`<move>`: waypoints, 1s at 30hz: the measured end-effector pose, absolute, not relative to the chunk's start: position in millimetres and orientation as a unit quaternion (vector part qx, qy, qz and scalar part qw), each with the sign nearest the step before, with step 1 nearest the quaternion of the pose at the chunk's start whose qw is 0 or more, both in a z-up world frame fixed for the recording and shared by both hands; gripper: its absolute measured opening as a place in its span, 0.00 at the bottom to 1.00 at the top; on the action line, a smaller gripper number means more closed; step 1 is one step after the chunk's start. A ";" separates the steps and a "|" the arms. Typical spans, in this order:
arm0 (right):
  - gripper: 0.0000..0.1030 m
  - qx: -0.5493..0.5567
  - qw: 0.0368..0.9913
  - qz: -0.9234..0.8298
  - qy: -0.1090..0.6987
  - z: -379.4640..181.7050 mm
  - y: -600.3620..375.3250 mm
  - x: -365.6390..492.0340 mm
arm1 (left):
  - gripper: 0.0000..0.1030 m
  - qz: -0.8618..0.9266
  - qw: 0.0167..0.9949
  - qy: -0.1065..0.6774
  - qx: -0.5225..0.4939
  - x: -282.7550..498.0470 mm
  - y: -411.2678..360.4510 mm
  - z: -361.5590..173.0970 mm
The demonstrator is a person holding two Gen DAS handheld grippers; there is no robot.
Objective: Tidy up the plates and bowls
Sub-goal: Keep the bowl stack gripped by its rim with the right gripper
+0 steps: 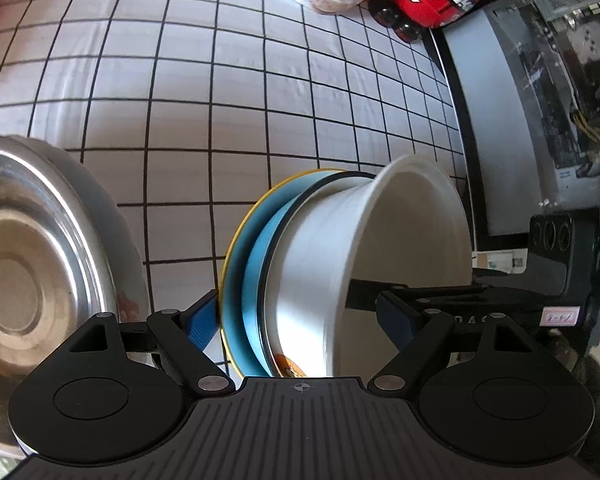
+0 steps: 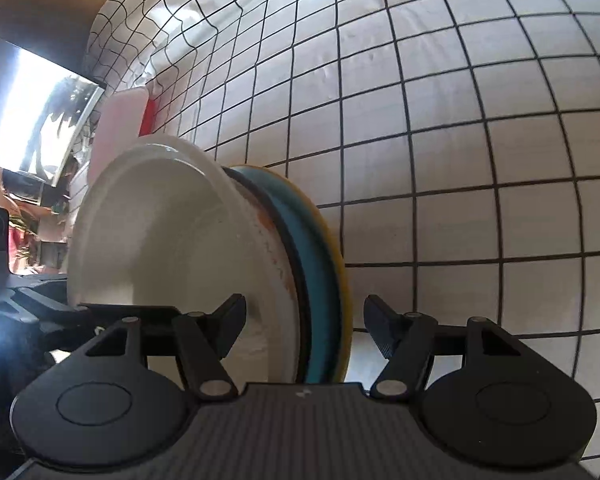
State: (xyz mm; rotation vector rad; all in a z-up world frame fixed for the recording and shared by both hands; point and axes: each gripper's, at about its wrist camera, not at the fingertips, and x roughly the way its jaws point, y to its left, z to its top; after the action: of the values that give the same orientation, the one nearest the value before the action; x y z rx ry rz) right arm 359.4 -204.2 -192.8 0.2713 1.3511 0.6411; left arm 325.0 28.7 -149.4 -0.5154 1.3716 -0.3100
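Stack [image 1: 300, 264] — white bowl [image 2: 172, 232], blue and yellow plates — straddled by both grippers [image 1: 296, 320] [image 2: 304, 326]; pad contact unclear, likely clamped. Next: level set-down needed.

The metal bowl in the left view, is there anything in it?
No, the metal bowl shows only its bare shiny bottom.

Left claw [image 1: 300, 320] and right claw [image 2: 304, 328] both angle downward, jaws partly spread.

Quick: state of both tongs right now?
Left tongs: around the dish stack; grip cannot be told.
Right tongs: open, straddling the dish stack, gap beside the yellow plate.
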 end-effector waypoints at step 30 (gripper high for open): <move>0.50 0.127 0.708 0.299 0.627 -191.6 -198.8 363.9 | 0.83 -0.116 0.730 0.636 -0.219 331.5 21.5 -153.5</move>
State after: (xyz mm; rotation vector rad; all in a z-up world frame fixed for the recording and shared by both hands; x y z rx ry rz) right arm 363.9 -198.8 -191.6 0.2813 1.3915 0.6636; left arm 331.5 21.5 -153.5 -0.4823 1.4008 -0.2561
